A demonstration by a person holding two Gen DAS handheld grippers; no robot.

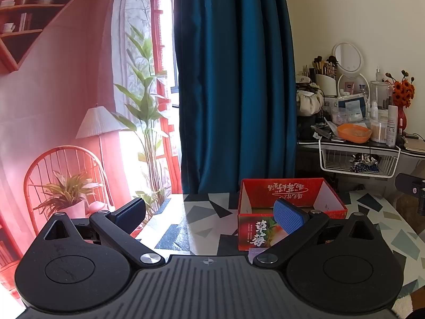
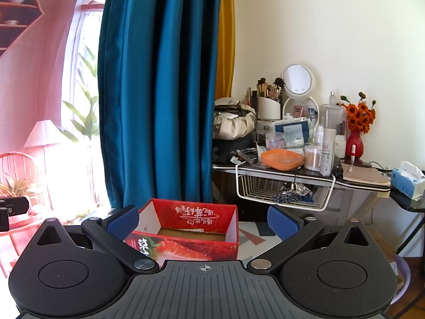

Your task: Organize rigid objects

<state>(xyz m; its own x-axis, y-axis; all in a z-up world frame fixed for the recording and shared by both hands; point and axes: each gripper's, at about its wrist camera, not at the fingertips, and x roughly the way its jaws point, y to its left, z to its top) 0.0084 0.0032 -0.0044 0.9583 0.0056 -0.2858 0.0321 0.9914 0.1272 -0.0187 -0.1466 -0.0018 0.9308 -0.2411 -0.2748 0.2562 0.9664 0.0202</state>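
The left gripper [image 1: 211,214] is spread wide, holding nothing, above the patterned bench [image 1: 202,212]. The open red box [image 1: 289,199] sits on the bench at its 2 o'clock. The right gripper [image 2: 203,224] is also spread wide and empty, with the box [image 2: 186,223] at 12 o'clock between its fingers.

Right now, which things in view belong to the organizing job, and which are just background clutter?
Belongs to the job:
- red strawberry box, open-topped, on the patterned table
- left gripper, fingers apart, holding nothing
- right gripper, fingers apart, holding nothing

Just lying about:
- orange bowl
- wire basket
- mirror
- red vase
- tissue box
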